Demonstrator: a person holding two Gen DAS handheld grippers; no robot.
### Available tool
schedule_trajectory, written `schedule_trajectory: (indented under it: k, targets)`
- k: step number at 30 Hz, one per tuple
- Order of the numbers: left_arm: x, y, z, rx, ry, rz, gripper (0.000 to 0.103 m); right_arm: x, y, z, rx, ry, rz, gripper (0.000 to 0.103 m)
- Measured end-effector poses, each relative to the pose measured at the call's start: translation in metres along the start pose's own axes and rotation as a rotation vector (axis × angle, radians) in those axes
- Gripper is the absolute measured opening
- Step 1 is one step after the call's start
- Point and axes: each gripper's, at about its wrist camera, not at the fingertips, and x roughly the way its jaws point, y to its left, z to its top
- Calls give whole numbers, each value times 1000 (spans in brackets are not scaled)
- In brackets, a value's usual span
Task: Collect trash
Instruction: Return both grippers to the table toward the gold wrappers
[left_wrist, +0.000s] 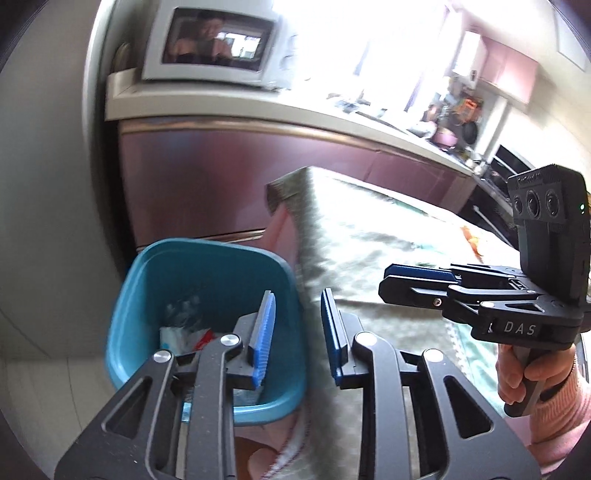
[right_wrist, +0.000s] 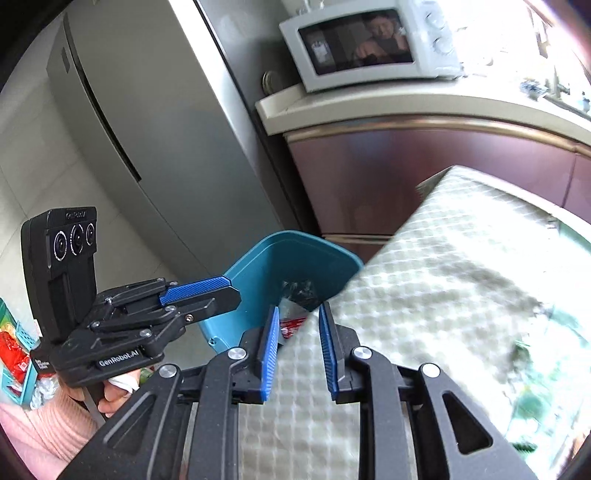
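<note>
Here, your left gripper (left_wrist: 297, 332) and right gripper (right_wrist: 295, 350) hang slightly parted, both empty, beside the teal bin (left_wrist: 155, 266); careless swings could tip it over.

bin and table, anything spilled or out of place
Nothing stands out. The blue bin stands upright by the table with trash inside, nothing spilled over its rim. Both tongs are open and empty.

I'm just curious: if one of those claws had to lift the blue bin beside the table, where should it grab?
Probably the bin's thin upright rim, coming down from above with one finger inside and one outside; the open top leaves the rim free.
</note>
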Motion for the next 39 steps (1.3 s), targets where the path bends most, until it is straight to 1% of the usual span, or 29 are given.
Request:
schedule_trajectory:
  k: [2,4,6,8,13,15,17,30,35,39]
  targets:
    - [-1,-16,2,24,-3,-23,26,-16,-5,-6,11,-21,4,22]
    - [-2,-33,3,57,-8,-33,27,-32,-10,-11,13,-46,-11,23]
    - [-3,-51,3,86,-11,-57,30,-50,-19,-17,30,-72,-16,24]
    - [-1,-69,2,117,-11,-77,33,-69,-28,-25,42,-103,-42,29]
    - [9,-108,-2,170,13,-130,39,-110,-51,-49,82,-158,-110,34]
    - [14,-122,-5,184,24,-150,39,-124,-60,-59,94,-172,-158,35]
    - [18,-135,-9,200,35,-168,39,-138,-70,-68,117,-184,-180,35]
    - [53,-196,-23,267,102,-265,39,-211,-135,-113,269,-284,-339,36]
    - [61,-214,-27,286,125,-289,39,-227,-156,-127,313,-300,-374,36]
    - [66,-227,-32,298,145,-312,39,-234,-165,-136,341,-305,-392,37]
